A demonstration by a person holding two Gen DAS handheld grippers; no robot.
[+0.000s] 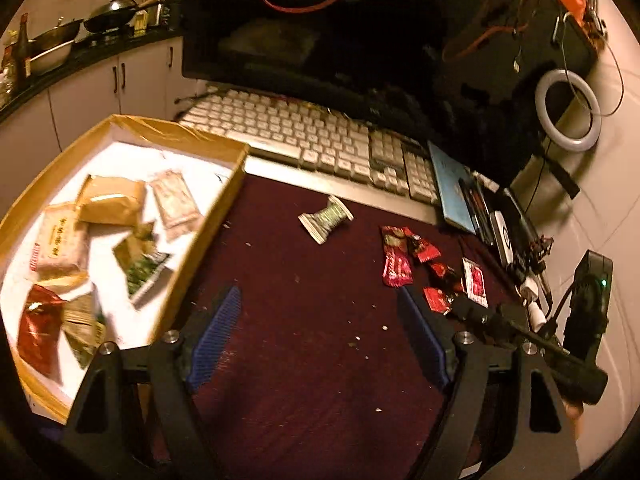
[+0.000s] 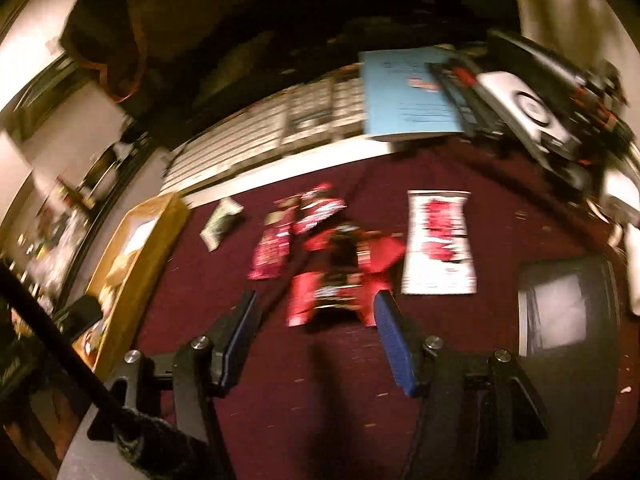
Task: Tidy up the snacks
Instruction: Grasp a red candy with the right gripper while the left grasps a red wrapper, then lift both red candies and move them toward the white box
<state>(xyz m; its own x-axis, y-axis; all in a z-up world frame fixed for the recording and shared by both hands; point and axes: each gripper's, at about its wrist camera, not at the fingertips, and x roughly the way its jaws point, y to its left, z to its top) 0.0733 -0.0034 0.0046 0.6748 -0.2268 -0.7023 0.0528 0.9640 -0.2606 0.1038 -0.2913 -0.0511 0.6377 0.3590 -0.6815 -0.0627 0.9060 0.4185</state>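
A gold-rimmed box (image 1: 208, 216) at the left holds several snack packets on its white floor. On the dark red mat lie a green-and-white packet (image 1: 326, 220), a pink-red packet (image 1: 396, 258), small red wrappers (image 1: 434, 276) and a white-and-red packet (image 1: 475, 282). My left gripper (image 1: 320, 300) is open and empty above bare mat beside the box. My right gripper (image 2: 316, 306) is open and empty, just short of a red wrapper (image 2: 332, 292). In the blurred right wrist view the white-and-red packet (image 2: 440, 244), pink packet (image 2: 272, 252), green packet (image 2: 222, 222) and box (image 2: 132, 248) also show.
A white keyboard (image 1: 312, 140) and dark monitor (image 1: 320, 28) stand behind the mat. A blue booklet (image 1: 452, 184), cables and gadgets crowd the right edge. A ring light (image 1: 568, 112) stands far right. A dark tablet-like object (image 2: 560, 308) lies right of my right gripper.
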